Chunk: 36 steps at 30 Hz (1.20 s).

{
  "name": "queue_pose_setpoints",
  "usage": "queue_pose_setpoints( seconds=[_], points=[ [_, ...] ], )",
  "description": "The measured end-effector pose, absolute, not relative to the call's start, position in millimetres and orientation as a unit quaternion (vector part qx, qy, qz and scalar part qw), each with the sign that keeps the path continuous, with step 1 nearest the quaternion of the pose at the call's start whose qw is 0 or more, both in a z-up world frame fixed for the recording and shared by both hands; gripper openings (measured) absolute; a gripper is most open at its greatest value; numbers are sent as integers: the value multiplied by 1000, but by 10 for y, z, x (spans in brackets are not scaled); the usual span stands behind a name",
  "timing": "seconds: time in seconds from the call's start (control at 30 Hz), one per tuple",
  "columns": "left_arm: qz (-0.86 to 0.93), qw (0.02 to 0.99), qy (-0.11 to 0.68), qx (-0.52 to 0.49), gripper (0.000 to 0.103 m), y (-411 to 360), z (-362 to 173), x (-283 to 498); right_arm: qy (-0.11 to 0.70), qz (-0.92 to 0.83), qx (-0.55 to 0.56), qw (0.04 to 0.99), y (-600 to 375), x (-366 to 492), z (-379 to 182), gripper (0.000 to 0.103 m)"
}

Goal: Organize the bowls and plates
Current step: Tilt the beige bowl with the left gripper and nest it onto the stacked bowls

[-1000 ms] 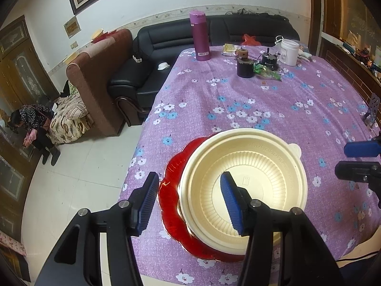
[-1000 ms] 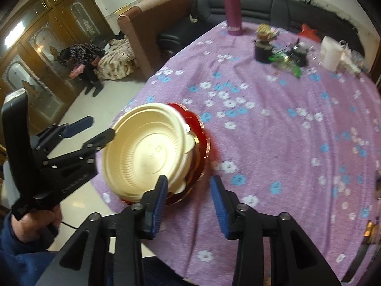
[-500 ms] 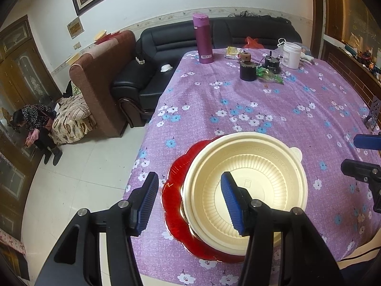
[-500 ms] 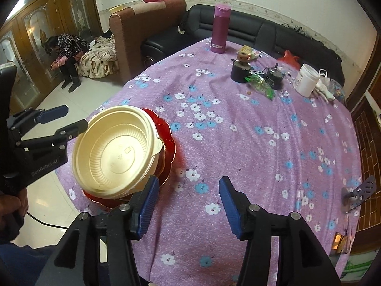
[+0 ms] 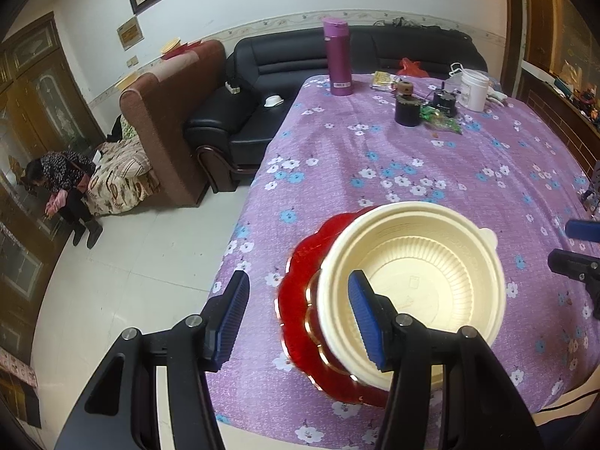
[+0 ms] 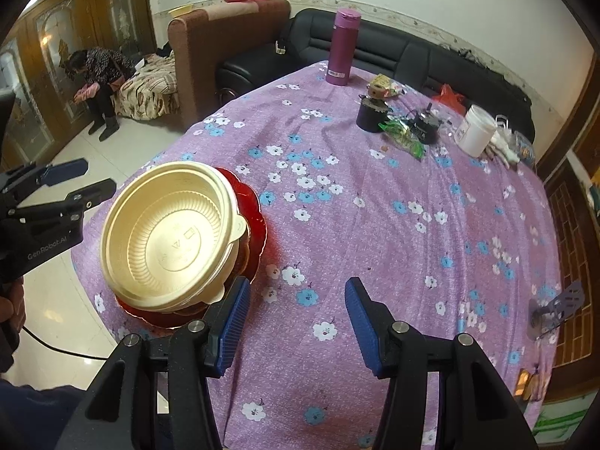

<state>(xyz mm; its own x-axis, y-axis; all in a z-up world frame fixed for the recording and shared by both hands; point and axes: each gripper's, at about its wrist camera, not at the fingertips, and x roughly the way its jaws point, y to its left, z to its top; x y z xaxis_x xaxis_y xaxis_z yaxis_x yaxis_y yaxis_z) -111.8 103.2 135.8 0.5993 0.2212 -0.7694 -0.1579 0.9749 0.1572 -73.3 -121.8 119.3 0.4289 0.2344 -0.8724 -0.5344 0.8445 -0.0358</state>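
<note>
A cream plastic bowl (image 5: 416,281) sits stacked on a red scalloped plate (image 5: 300,300) at the near left corner of the purple flowered table. The bowl (image 6: 172,236) and plate (image 6: 255,217) also show in the right wrist view. My left gripper (image 5: 300,318) is open and empty, hovering above the stack's left rim. It shows from the side in the right wrist view (image 6: 63,180). My right gripper (image 6: 296,322) is open and empty, above the cloth to the right of the stack; its tips show at the left wrist view's right edge (image 5: 577,243).
At the table's far end stand a magenta flask (image 5: 337,60), a dark jar (image 5: 407,110), a white tub (image 5: 474,90) and green wrappers (image 6: 405,135). A black sofa (image 5: 262,112) and brown armchair (image 5: 165,120) lie beyond. A person (image 5: 63,183) crouches at left.
Both grippers have drawn back and up from the stack, staying open. The right gripper swung right, away from the plate's edge. Bowl and plate have not moved.
</note>
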Motion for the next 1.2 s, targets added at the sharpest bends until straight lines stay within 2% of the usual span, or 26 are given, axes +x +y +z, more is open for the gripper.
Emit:
queue_pose_setpoints(
  seconds=[0.07,0.13,0.27,0.47,0.5,0.57,0.73,0.83,0.93,1.07,1.13,1.2],
  points=[
    [109,892,439,21,54,1136,1340,-1133,501,237,-117,824,-1306,-661,1141,54],
    [110,889,445,2,54,1251,1313,-1137,524,240,-85,813,-1380,-600,1054,43],
    [100,880,462,-47,54,1483,1190,-1142,560,254,-19,788,-1505,-505,850,35],
    [66,855,496,-137,41,1763,871,-1130,585,274,29,763,-1482,-436,618,35],
    [60,851,500,-148,35,1788,830,-1134,588,278,37,759,-1477,-414,596,35],
    [53,845,505,-165,29,1829,760,-1117,592,279,44,755,-1457,-365,529,35],
    [41,838,515,-175,29,1868,644,-1089,598,286,54,747,-1395,-290,417,35],
    [32,833,524,-173,20,1860,568,-1056,596,292,52,746,-1329,-250,391,35],
    [20,831,531,-163,20,1821,489,-1013,595,300,49,744,-1251,-206,365,35],
    [8,825,541,-164,20,1819,357,-945,603,309,44,734,-1130,-139,286,26],
    [2,824,542,-162,20,1817,332,-905,605,310,38,733,-1062,-118,241,25],
    [-2,825,542,-160,20,1825,322,-873,610,310,34,729,-1003,-93,178,17]
  ],
)
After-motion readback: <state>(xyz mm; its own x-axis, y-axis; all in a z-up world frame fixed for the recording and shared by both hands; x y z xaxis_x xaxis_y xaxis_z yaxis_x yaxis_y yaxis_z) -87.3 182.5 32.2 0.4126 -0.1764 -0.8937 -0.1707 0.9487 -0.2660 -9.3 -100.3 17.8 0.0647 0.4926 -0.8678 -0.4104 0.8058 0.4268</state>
